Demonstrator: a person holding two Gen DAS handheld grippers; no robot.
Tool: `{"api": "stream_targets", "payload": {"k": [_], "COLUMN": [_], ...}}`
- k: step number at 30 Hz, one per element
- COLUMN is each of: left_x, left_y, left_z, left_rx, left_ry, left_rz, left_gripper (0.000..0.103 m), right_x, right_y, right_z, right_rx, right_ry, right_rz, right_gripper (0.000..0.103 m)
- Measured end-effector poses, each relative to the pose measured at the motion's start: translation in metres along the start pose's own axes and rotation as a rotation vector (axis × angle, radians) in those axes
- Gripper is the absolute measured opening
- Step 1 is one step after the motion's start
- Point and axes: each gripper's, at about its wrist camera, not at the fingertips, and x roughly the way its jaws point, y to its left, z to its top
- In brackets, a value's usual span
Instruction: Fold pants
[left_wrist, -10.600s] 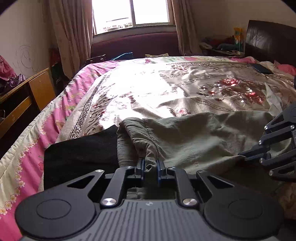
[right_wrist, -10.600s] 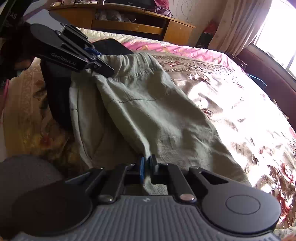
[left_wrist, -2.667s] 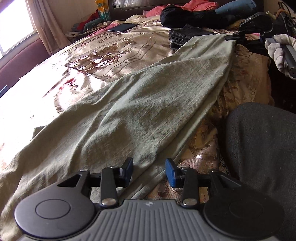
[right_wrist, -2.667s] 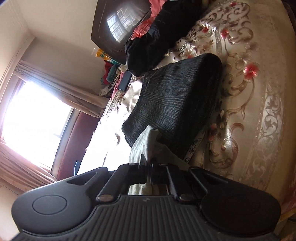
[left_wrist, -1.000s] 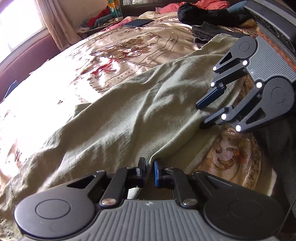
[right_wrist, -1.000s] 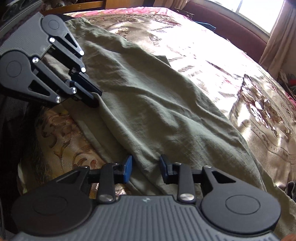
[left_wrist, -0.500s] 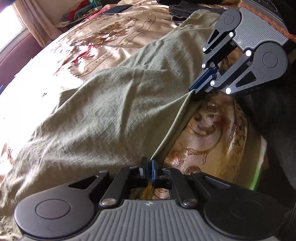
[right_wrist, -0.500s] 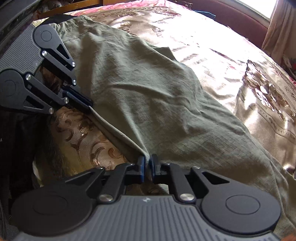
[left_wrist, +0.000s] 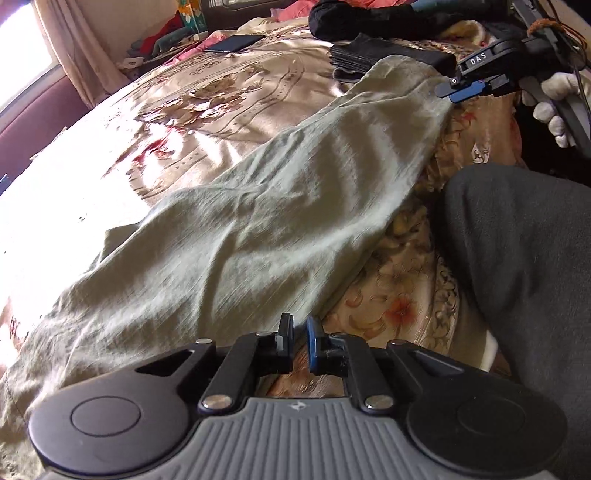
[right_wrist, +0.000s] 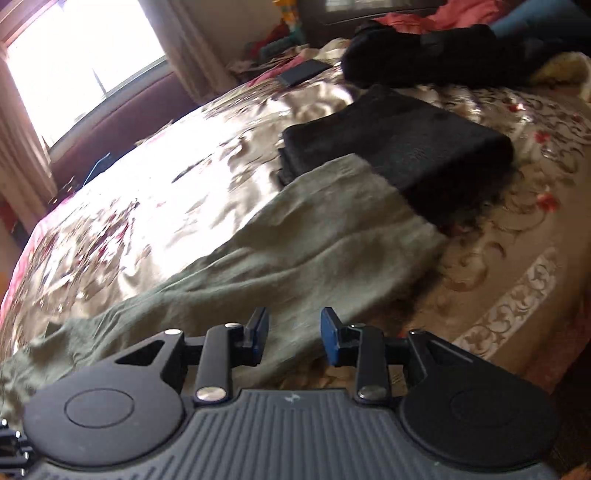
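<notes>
The olive-green pants (left_wrist: 258, 236) lie stretched across the gold floral bedspread (left_wrist: 229, 85), one end near the folded black garment. My left gripper (left_wrist: 299, 339) sits at the pants' near edge with its jaws slightly apart and nothing between them. My right gripper (right_wrist: 293, 334) is open and empty just above the pants (right_wrist: 295, 251). In the left wrist view the right gripper (left_wrist: 461, 90) hovers at the far end of the pants.
A folded black garment (right_wrist: 399, 147) lies on the bed beside the pants' far end. A dark bundle (right_wrist: 424, 48) and a phone (right_wrist: 303, 72) lie further back. My dark-trousered knee (left_wrist: 517, 266) is at the right. A window (right_wrist: 81, 62) is behind the bed.
Both grippers have let go of the pants' edge and opened. The right gripper has moved away to the far end of the pants. The pants lie flatter.
</notes>
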Motion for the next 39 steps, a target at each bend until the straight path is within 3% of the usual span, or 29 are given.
{"api": "stream_targets", "payload": {"k": [4, 13, 24, 27, 32, 34, 36, 39], "left_x": [0.015, 0.037, 0.05, 0.053, 0.055, 0.053, 0.053, 0.056], "left_y": [-0.016, -0.037, -0.048, -0.049, -0.051, -0.052, -0.052, -0.051], "left_z": [0.023, 0.05, 0.072, 0.076, 0.082, 0.082, 0.081, 0.081], "left_rx": [0.037, 0.093, 0.1, 0.094, 0.094, 0.092, 0.089, 0.084], "left_ry": [-0.003, 0.018, 0.027, 0.029, 0.027, 0.026, 0.026, 0.029], "left_rz": [-0.035, -0.086, -0.091, -0.098, -0.09, -0.087, -0.087, -0.088], "left_gripper": [0.025, 0.026, 0.026, 0.026, 0.026, 0.026, 0.026, 0.026], "right_x": [0.015, 0.007, 0.028, 0.037, 0.057, 0.054, 0.048, 0.055], "right_y": [-0.034, -0.08, -0.083, -0.076, -0.072, -0.07, -0.068, -0.068], "right_z": [0.005, -0.024, -0.032, -0.037, -0.022, -0.013, -0.005, -0.009], "right_rx": [0.158, 0.364, 0.521, 0.48, 0.547, 0.575, 0.562, 0.56], "right_ry": [-0.028, -0.081, -0.058, -0.022, -0.109, -0.162, -0.222, -0.204], "right_rz": [-0.012, 0.156, 0.396, 0.392, 0.488, 0.531, 0.574, 0.504], "right_gripper": [0.033, 0.033, 0.036, 0.035, 0.036, 0.03, 0.03, 0.033]}}
